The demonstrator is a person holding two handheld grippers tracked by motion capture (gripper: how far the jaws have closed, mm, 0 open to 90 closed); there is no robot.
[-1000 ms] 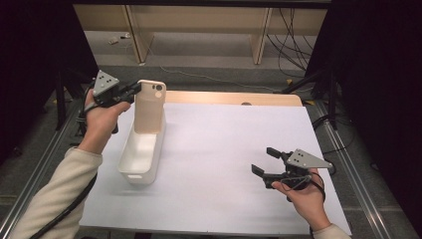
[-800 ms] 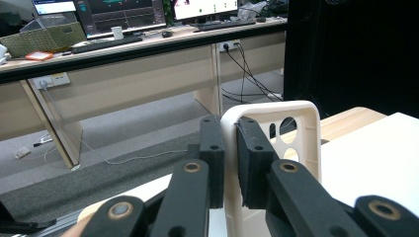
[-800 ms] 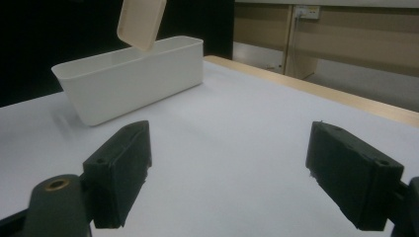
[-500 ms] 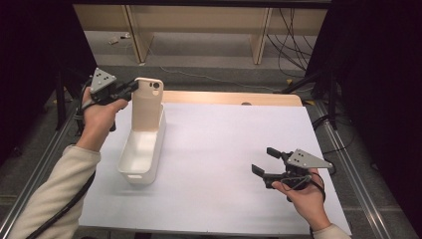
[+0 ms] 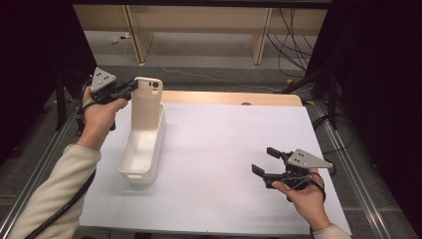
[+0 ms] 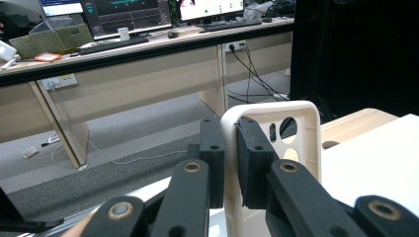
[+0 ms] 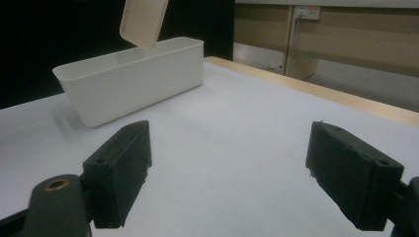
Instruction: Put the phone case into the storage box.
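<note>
I see the white counter (image 5: 224, 164) spread wide before me, with a wooden strip along its far edge. On its left part sits a long white bin (image 5: 142, 149), open at the top, lying lengthwise away from me. Above the bin's far end my left gripper (image 5: 130, 88) holds a cream phone case (image 5: 147, 102) upright, camera cut-outs at the top; its lower end hangs over the bin's far end, and I cannot tell whether it touches the inside. The left fingers (image 6: 212, 153) are clamped on the case's side edge, one pad on each face. My right gripper (image 5: 266, 162) hovers low over the counter's near right part, well apart from the bin, its fingers (image 7: 121, 168) spread wide with nothing between them.
</note>
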